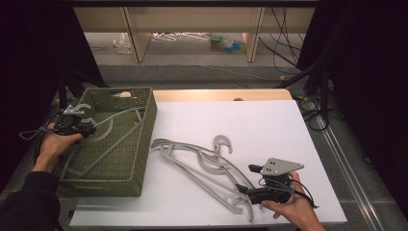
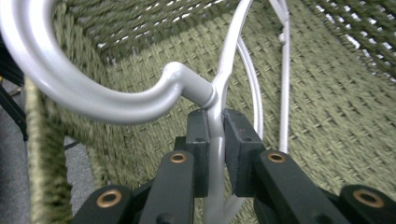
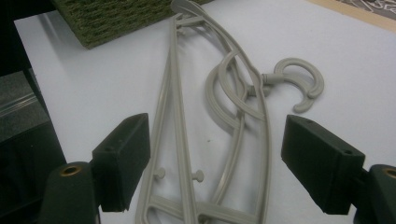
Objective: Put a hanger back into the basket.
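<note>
While the left hand-held gripper [image 1: 89, 129] clamps a grey hanger [image 2: 215, 135] just below its hook, that hanger lies inside the green woven basket [image 1: 144, 144], its hook rising near the basket's left rim and its bars slanting across the woven floor. In the left gripper view the pads press on the thin neck from both sides, and the basket's walls stand close on every side of it. A second hanger [image 1: 202, 166] lies flat on the white sheet of the desk [image 1: 269, 125], just right of the basket, its hook turned toward the far side and its long bar running toward the near edge. The right hand-held gripper [image 1: 246, 179] rests at the near end of this hanger with its jaws spread wide; in the right gripper view the hanger's bars pass between the two pads without touching either.

Right of and beyond the second hanger the sheet is bare up to its far and right edges. The basket fills the desk's left part, and its right wall stands between the two hangers. Beyond the desk stand wooden shelf legs [image 1: 134, 38] over scattered clutter on the floor.

Both forearms come in from the near side: the left hand [image 1: 55, 144] sits at the basket's left rim, the gripper pointing right over it; the right hand [image 1: 291, 207] lies low near the front edge, gripper pointing left.
</note>
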